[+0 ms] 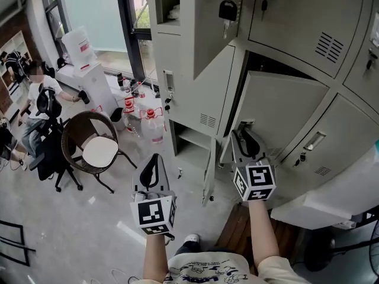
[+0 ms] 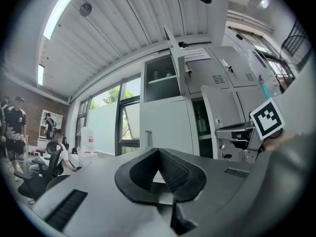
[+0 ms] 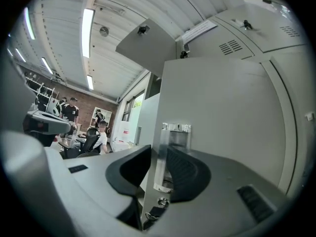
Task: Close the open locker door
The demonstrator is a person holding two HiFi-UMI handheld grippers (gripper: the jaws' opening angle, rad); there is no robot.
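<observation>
The open locker door (image 1: pixel 278 108) is grey and swung out from the middle row of the lockers. My right gripper (image 1: pixel 247 139) sits at its free edge by the recessed metal handle (image 3: pixel 175 135). In the right gripper view the jaws straddle that edge, and the pads (image 3: pixel 185 174) lie against the door (image 3: pixel 222 112) on both sides. A key hangs in the lock just below the handle. My left gripper (image 1: pixel 153 170) hangs apart to the left over the floor. Its jaws meet at the tips (image 2: pixel 159 154) with nothing between them.
An upper locker door (image 1: pixel 216 22) with a padlock (image 1: pixel 227 9) stands open, and so does a narrow lower door (image 1: pixel 208 170). A round chair (image 1: pixel 95 147), water bottles (image 1: pixel 151 123) and a dispenser (image 1: pixel 89 76) stand at the left. A person (image 1: pixel 38 93) sits at the far left.
</observation>
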